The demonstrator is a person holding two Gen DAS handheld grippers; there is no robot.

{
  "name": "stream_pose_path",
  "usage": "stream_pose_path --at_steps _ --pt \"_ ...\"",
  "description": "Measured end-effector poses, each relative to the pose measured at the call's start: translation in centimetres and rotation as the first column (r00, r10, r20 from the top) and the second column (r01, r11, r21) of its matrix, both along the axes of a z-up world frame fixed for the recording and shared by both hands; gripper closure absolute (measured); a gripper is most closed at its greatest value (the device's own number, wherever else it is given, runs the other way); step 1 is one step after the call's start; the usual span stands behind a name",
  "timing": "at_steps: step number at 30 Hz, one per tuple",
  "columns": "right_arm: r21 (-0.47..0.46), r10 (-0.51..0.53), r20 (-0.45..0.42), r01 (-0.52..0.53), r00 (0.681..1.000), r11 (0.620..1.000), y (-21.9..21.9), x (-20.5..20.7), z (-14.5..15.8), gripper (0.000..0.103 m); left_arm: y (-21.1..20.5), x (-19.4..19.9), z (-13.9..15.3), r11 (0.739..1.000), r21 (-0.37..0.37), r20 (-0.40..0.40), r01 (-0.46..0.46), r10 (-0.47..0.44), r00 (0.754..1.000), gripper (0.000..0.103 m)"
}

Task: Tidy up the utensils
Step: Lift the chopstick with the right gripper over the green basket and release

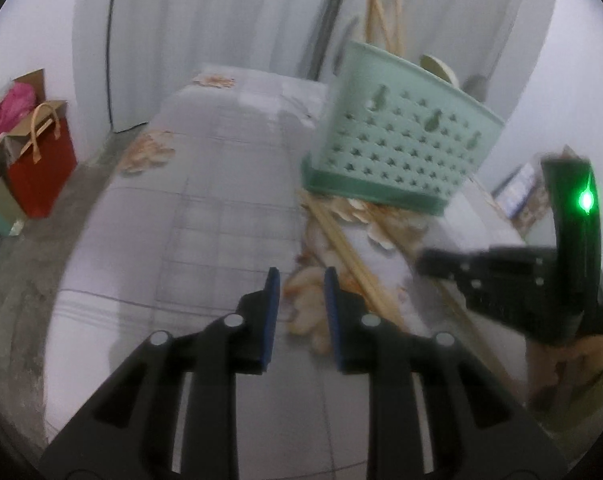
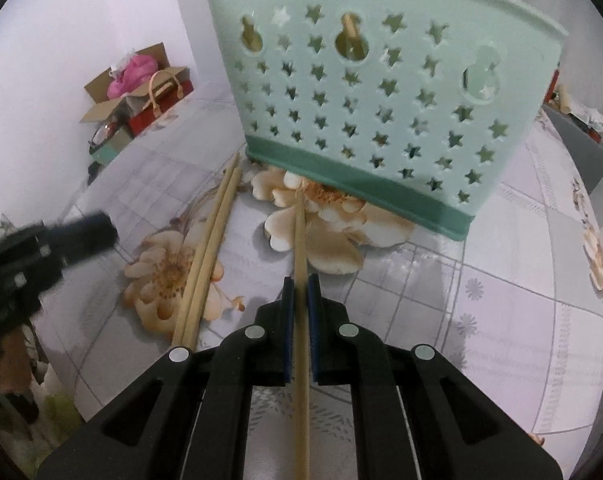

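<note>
A mint-green utensil basket (image 2: 381,100) with star holes stands on the flowered tablecloth; it also shows in the left wrist view (image 1: 397,136), with chopsticks (image 1: 381,12) and a spoon (image 1: 437,66) standing in it. My right gripper (image 2: 300,292) is shut on a single wooden chopstick (image 2: 300,240) that points toward the basket's base. Two more chopsticks (image 2: 209,248) lie side by side on the cloth to its left, seen also in the left wrist view (image 1: 353,256). My left gripper (image 1: 301,284) is open and empty above the cloth, left of the right gripper (image 1: 433,264).
The tablecloth (image 1: 221,208) covers the table, whose left edge drops to the floor. A red bag (image 1: 41,168) and a cardboard box (image 2: 129,92) with pink cloth sit on the floor by the wall. Clutter lies at the table's far right (image 2: 581,120).
</note>
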State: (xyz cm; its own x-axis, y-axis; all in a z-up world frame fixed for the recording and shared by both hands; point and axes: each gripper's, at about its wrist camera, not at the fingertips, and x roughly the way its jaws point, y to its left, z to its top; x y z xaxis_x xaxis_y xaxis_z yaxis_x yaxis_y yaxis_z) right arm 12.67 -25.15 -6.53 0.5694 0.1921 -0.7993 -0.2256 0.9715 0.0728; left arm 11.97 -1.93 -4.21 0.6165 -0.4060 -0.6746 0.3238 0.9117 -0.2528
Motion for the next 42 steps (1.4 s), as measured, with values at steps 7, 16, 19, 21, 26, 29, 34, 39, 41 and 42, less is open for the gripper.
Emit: stream_pose_path --at_steps 7,16,19,21,26,29,34,39,41,42 --pt "0.051 -0.048 0.184 0.039 0.982 0.998 -1.5 -2.3 5.7 0.096 -0.3 -0.2 -0.1 1.0 -0.009 0.004 0.019 -0.019 1.0 0.076" --pt "0.077 -0.115 0.486 0.089 0.867 0.993 -1.7 -4.8 14.3 0.097 0.3 0.1 -0.7 1.0 -0.02 -0.019 -0.002 0.002 1.0 0.076" --pt "0.082 -0.118 0.563 0.086 0.818 0.993 -1.8 -4.8 17.0 0.097 0.4 0.1 -0.8 1.0 -0.022 -0.027 -0.006 0.005 1.0 0.076" --pt "0.089 -0.115 0.614 0.077 0.781 0.993 -1.7 -4.3 19.0 0.097 0.4 0.2 -0.9 1.0 -0.022 -0.031 -0.007 0.007 0.999 0.076" --pt "0.09 -0.098 0.716 0.048 0.691 0.995 -0.8 -3.5 23.3 0.097 0.3 0.2 -1.3 1.0 -0.016 -0.047 -0.006 0.006 0.999 0.076" --pt "0.091 -0.091 0.745 0.035 0.661 0.995 0.0 -1.9 24.7 0.097 0.1 0.1 -1.5 1.0 -0.014 -0.056 -0.002 0.001 0.998 0.076" --pt "0.113 -0.096 0.732 0.019 0.675 0.993 1.3 1.8 24.7 0.097 0.1 -0.2 -1.3 1.0 -0.013 -0.046 0.0 0.0 0.999 0.072" --pt "0.134 -0.107 0.685 0.02 0.72 0.991 1.7 4.4 22.2 0.097 0.4 0.0 -1.3 1.0 -0.016 -0.047 -0.013 0.012 0.999 0.072" --pt "0.146 -0.119 0.656 0.03 0.745 0.989 1.4 5.2 20.7 0.096 0.6 0.0 -1.3 1.0 -0.016 -0.051 -0.017 0.016 0.999 0.072" --pt "0.146 -0.121 0.64 0.035 0.758 0.989 1.4 5.6 20.0 0.096 0.6 0.1 -1.3 1.0 -0.017 -0.053 -0.018 0.017 0.998 0.071"
